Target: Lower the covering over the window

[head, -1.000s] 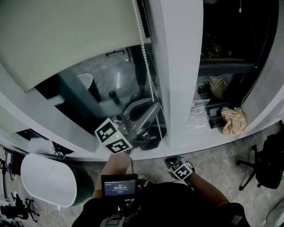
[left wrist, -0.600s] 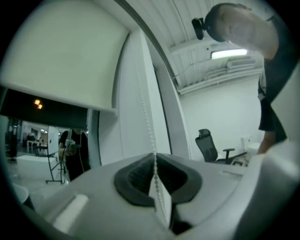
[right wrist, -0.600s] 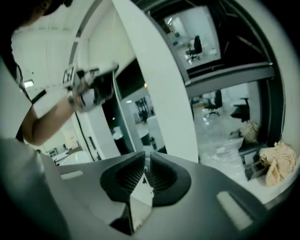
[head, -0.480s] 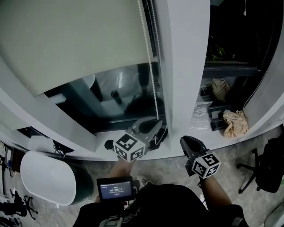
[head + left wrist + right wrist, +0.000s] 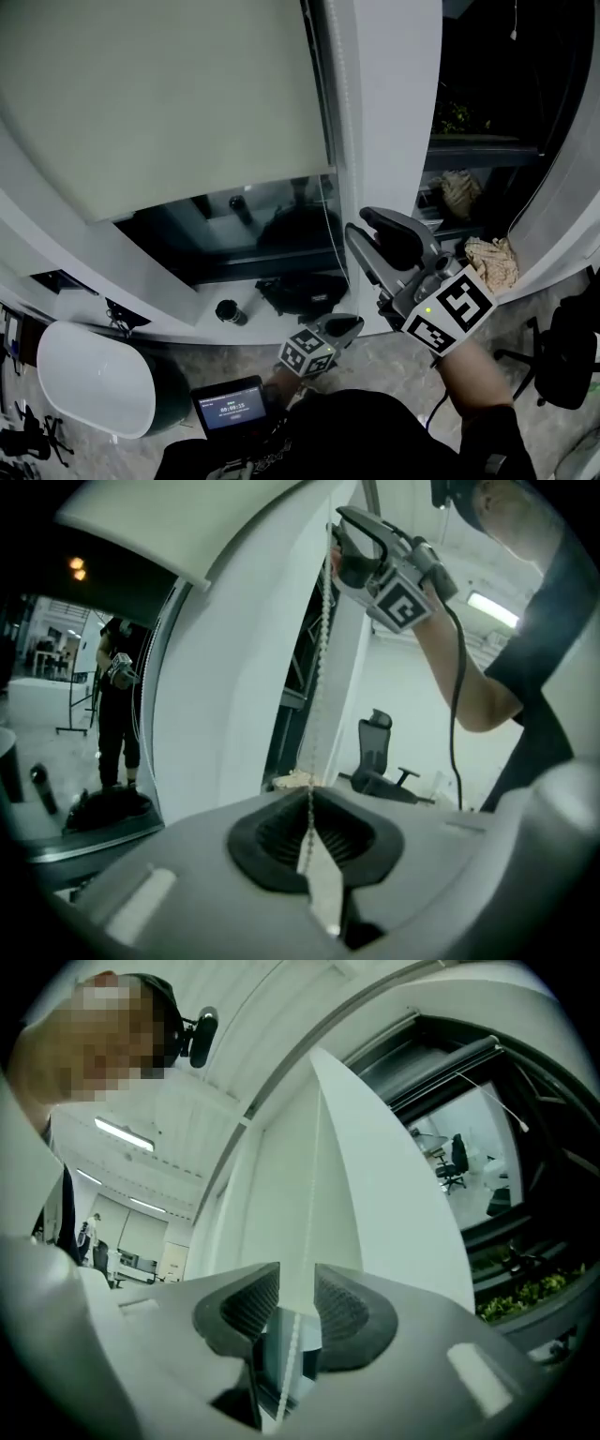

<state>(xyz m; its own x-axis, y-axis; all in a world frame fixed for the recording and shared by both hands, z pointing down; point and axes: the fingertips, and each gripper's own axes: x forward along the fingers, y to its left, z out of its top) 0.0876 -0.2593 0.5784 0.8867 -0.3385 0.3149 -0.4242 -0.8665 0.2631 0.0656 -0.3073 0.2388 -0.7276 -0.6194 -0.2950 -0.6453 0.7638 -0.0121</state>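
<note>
Head view: roller blind [image 5: 159, 103] is down over most of the window. Its bottom edge hangs above a dark strip of bare glass [image 5: 244, 234], w/ the sill below that. Judged: well past halfway, not done; the lower strip is left to cover. Bead chain [image 5: 328, 225] runs down the frame at the blind's right edge. Left tool [image 5: 342, 326] is low, nr sill level. Right tool [image 5: 361, 223] is raised beside the chain, jaws spread.

Left tool view: left tool [image 5: 312, 832] is clenched on the bead chain [image 5: 323, 667], pads pressed tight w/ the chain pinched between them and running straight up. Right tool [image 5: 336, 550] shows high on the same chain, near its top end in this view.

Right tool view: right tool [image 5: 297, 1307] is released; its jaws have just been opening. Chain [image 5: 309, 1194] passes thru the gap between the pads, not pressed by either.

Judged: hand-over-hand pull. Left holds the low end of a stroke, right is set for a fresh grip higher up. Several strokes prob. remain until the blind reaches the sill.
</note>
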